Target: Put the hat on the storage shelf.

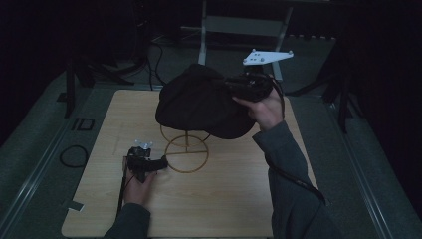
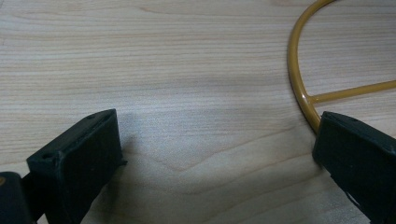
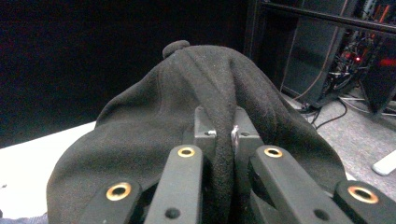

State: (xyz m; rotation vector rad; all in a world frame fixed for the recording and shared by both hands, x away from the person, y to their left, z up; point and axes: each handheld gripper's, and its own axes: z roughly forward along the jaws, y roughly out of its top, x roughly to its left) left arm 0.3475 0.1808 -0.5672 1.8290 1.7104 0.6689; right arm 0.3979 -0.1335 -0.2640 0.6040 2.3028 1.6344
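Dim room; most beyond the surface (image 1: 209, 199) is black and hard for me to read. The black hat (image 1: 201, 102) sits over the top of the yellow wire stand (image 1: 186, 154), hiding the stand's upper part; I can make out only the stem and the ring base with its cross bar on the wood.

Right gripper (image 1: 239, 84) is up at the hat's right edge, the hand (image 1: 266, 109) wrapped round its body. In the right gripper view the jaws are clamped on a fold of the hat (image 3: 196, 107), the fabric pinched between them and bulging up past the tips; a small button knob shows at the crown. The hat blocks nearly everything ahead of that camera.

Left gripper (image 1: 161, 162) lies low on the surface at the near left of the stand's base. In the left gripper view its jaws stand wide apart with bare wood between; the one at the frame's right is against or just over the base ring (image 2: 299, 84), and I cannot tell whether they touch.

Around: a cable loop (image 1: 73, 155) on the floor at left, a pale metal frame (image 1: 239, 25) beyond the far edge, dark equipment racks and cables (image 3: 336, 70) at the right of the right gripper view.
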